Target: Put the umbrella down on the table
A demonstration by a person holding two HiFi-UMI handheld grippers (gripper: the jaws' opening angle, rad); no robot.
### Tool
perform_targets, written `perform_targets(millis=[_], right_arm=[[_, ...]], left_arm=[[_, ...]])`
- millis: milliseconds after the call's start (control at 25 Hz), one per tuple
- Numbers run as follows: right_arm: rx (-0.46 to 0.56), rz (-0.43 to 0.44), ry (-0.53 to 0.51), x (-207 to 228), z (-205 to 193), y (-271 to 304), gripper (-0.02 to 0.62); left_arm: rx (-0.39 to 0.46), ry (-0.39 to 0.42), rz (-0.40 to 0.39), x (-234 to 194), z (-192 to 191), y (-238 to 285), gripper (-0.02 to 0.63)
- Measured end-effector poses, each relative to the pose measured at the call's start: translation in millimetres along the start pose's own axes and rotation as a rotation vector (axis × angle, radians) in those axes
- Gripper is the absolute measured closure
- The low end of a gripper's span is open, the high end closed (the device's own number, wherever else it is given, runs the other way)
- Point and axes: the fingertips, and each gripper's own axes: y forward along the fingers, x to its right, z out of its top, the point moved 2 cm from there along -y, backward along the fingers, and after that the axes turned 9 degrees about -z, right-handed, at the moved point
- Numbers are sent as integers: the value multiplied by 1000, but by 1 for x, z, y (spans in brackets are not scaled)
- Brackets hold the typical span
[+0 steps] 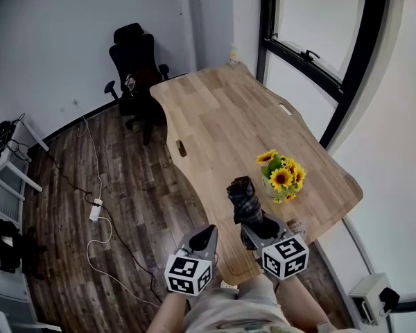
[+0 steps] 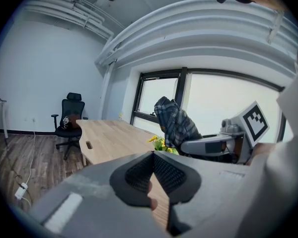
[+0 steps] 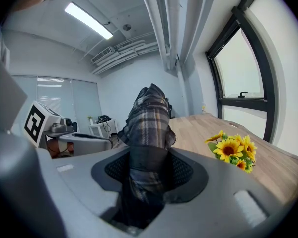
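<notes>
Holding the umbrella (image 1: 244, 200) clamped in our right gripper (image 1: 253, 231), above the table's (image 1: 215, 109) near edge, beside the flowers (image 1: 283, 175); left gripper (image 1: 206, 236) jaws together, empty; we judge it light, soft-skinned, stiff-cored; low grip suits.

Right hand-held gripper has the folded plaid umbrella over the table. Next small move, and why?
Probably lower the right hand-held gripper slightly, steering left of the yellow sunflower bunch. Its jaws are clamped on the folded plaid fabric umbrella, which tilts up over the near end of the light wooden table, not resting on it; the flowers stand close beside it.
</notes>
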Motion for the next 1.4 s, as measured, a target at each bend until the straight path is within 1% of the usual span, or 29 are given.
perform_targets(millis=[520, 960, 1400], right_arm=[[-55, -3, 5, 6, -20, 9, 414], [-101, -20, 12, 6, -35, 7, 414], [-151, -30, 19, 14, -57, 5, 414]], left_arm=[[-23, -18, -7, 2, -13, 7, 607], [-24, -17, -41, 10, -11, 11, 607], [-33, -19, -42, 13, -17, 12, 607]])
